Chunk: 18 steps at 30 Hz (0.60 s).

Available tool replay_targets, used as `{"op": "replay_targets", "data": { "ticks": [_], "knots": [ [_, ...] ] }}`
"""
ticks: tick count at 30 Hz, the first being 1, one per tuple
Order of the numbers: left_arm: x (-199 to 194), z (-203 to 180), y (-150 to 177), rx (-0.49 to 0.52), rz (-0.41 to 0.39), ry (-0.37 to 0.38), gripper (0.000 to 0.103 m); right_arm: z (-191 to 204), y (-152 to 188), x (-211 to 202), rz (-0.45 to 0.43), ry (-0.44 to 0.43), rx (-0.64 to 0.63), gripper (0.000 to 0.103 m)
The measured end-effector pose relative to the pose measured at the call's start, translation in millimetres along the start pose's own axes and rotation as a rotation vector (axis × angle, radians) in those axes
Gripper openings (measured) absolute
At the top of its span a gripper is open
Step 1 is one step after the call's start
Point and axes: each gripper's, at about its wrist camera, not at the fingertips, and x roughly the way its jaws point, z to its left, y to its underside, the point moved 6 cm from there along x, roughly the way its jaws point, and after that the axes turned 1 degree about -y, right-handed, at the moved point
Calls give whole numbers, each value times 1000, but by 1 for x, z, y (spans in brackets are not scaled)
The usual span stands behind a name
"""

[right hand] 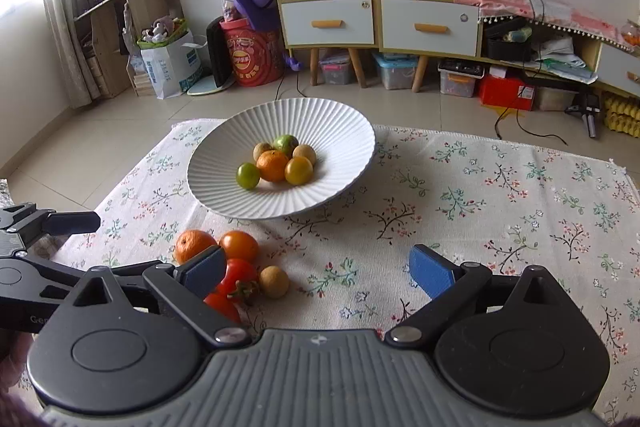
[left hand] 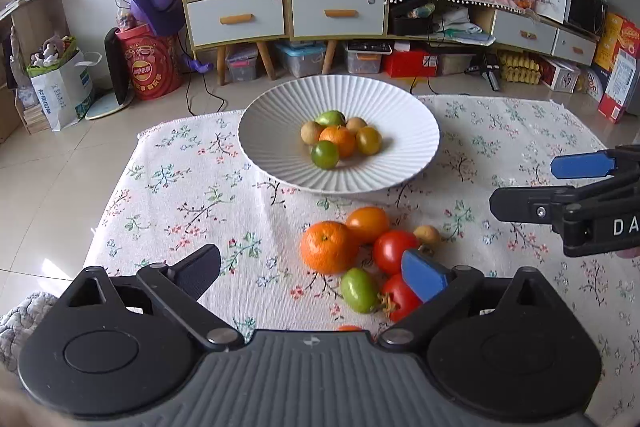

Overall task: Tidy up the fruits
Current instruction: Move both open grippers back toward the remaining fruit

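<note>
A white ribbed plate [left hand: 280,115] [right hand: 224,195] sits on the floral cloth and holds several small fruits, among them an orange [left hand: 338,139] [right hand: 273,165] and a green one [left hand: 325,154] [right hand: 247,175]. In front of it lies a loose pile: a mandarin [left hand: 328,247] [right hand: 194,245], an orange tomato [left hand: 368,223] [right hand: 239,245], red tomatoes [left hand: 394,251] [right hand: 240,273], a green fruit [left hand: 359,290] and a longan [left hand: 427,234] [right hand: 274,281]. My left gripper [left hand: 314,273] is open and empty, just before the pile. My right gripper [right hand: 318,273] is open and empty, right of the pile.
The floral cloth [left hand: 180,195] [right hand: 480,211] covers a low table; its far edge drops to a tiled floor. Cabinets [left hand: 280,11], boxes and a red bucket [left hand: 154,67] stand behind. The right gripper shows in the left wrist view [left hand: 524,187], at the right edge.
</note>
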Motion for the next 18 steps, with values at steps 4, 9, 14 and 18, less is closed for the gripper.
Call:
{"op": "replay_targets", "data": {
  "ticks": [4,9,14,18],
  "knots": [
    [-1,5,8,-16,21,15,94,9,12,-3,-2,-11,-54,99],
    [-3,8,20,-15,32,29,94,20,25,-7,3,-44,-108,100],
    [-3,14,38,8,47,37,94,28,41,-11,1,-62,-163,102],
    [-1,16,51,28,48,53,94,30,49,-7,14,-60,-202,102]
  ]
}}
